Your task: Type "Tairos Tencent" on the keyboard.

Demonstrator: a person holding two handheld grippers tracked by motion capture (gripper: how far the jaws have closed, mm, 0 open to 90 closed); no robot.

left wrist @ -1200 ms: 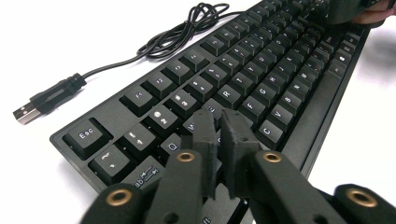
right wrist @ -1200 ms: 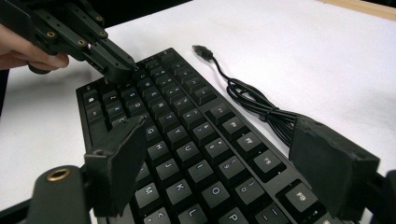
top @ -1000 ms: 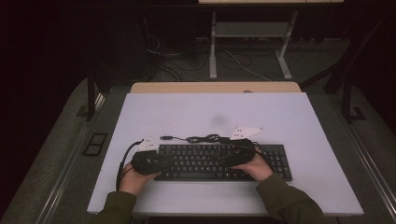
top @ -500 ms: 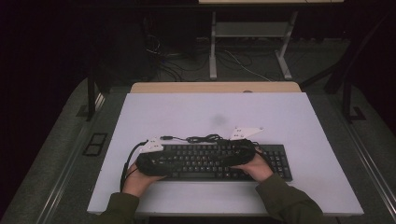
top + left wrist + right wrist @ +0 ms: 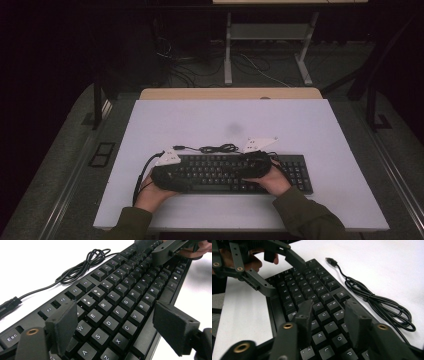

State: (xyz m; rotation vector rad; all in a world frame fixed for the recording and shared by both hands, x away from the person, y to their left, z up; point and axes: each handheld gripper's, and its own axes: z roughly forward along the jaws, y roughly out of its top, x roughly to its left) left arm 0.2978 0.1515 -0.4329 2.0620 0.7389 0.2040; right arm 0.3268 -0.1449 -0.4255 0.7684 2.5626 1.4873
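A black keyboard [image 5: 235,172] lies near the front edge of the white table [image 5: 300,125], with its coiled black cable [image 5: 216,148] behind it. My left gripper [image 5: 167,176] hovers over the keyboard's left end. Its jaws have just been opening and now straddle the letter keys [image 5: 117,315] without touching the keyboard. My right gripper [image 5: 256,165] is over the right half of the letter block. Its jaws have just been closing, and its fingertips [image 5: 305,307] stand apart just above the keys with nothing gripped. The left gripper [image 5: 283,277] also shows in the right gripper view, and the right gripper [image 5: 165,251] in the left gripper view.
The cable's USB plug [image 5: 331,261] lies loose on the table behind the keyboard. A wooden strip [image 5: 230,93] runs along the table's far edge. Beyond it, a metal stand [image 5: 265,35] and floor cables sit in the dark.
The left hand has edged slightly to the right along the keyboard. The right hand and the keyboard have stayed where they were.
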